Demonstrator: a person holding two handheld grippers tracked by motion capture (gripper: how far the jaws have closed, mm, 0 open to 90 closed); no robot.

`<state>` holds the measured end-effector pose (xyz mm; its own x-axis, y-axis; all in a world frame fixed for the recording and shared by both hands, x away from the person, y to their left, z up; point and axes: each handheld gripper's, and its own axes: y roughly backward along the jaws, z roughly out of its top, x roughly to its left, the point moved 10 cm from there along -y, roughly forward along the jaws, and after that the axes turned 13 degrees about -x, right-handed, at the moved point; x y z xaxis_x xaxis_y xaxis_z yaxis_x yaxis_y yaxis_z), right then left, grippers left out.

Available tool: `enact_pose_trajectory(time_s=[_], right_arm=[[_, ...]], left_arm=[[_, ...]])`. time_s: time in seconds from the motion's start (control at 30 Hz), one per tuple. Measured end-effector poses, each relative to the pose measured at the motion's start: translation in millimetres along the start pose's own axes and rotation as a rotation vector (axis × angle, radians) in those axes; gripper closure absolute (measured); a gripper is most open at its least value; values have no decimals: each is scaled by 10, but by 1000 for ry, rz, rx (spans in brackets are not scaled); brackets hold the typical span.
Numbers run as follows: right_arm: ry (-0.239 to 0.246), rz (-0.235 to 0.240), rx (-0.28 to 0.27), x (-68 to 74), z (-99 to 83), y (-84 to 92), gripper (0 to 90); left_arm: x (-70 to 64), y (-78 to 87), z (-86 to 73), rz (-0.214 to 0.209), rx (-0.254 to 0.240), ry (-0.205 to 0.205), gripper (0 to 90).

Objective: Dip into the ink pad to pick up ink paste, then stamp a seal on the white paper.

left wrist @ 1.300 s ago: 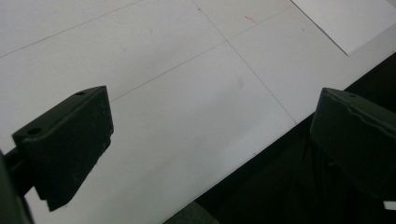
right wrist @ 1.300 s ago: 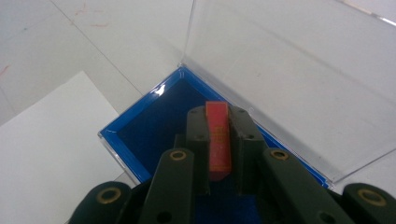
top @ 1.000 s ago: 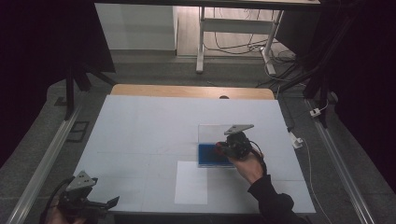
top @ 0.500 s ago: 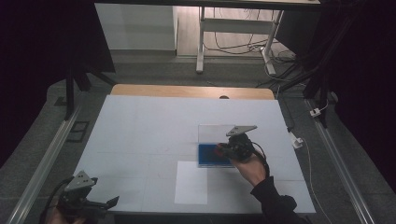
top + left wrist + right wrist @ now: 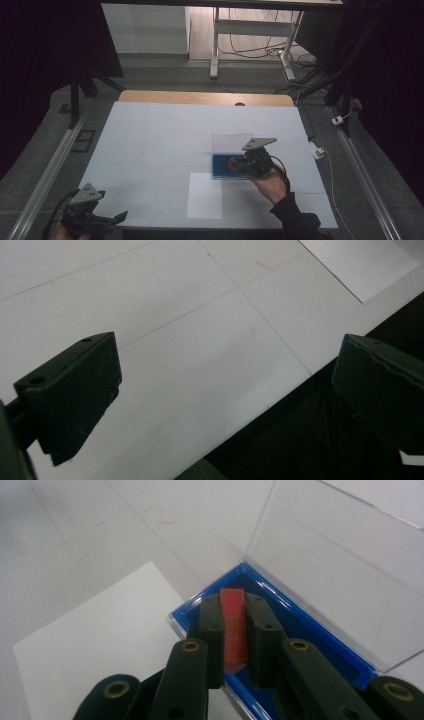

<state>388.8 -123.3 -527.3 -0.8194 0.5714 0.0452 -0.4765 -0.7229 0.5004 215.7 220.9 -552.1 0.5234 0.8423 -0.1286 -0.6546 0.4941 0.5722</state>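
Observation:
A shallow blue box (image 5: 223,166) with its clear lid (image 5: 231,142) standing open lies right of the table's middle. My right gripper (image 5: 235,164) hovers over it, shut on a thin red card (image 5: 233,625) held on edge between the pads above the blue tray (image 5: 305,630). The clear lid (image 5: 330,565) rises behind it. A white sheet of paper (image 5: 205,195) lies just in front of the box. My left gripper (image 5: 117,217) rests at the table's near left edge, open, with nothing between its jaws; bare table surface (image 5: 200,340) lies below them.
The white table (image 5: 165,130) has a wooden strip (image 5: 200,97) along its far edge. Metal rails (image 5: 47,180) run down both sides. A white sheet corner (image 5: 360,265) lies far off in the left gripper view. Cables and table legs stand beyond the far edge.

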Motion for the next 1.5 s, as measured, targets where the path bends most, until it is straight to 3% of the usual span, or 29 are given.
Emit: enact_pose_trajectory(time_s=[1.0,1.5], right_arm=[[20,115,-4,415,21,25,799],[68,163,20,617,-18,-65,799]], left_arm=[[2,8,1,5,-6,0,0],[0,7,0,6,-4,-4,0]])
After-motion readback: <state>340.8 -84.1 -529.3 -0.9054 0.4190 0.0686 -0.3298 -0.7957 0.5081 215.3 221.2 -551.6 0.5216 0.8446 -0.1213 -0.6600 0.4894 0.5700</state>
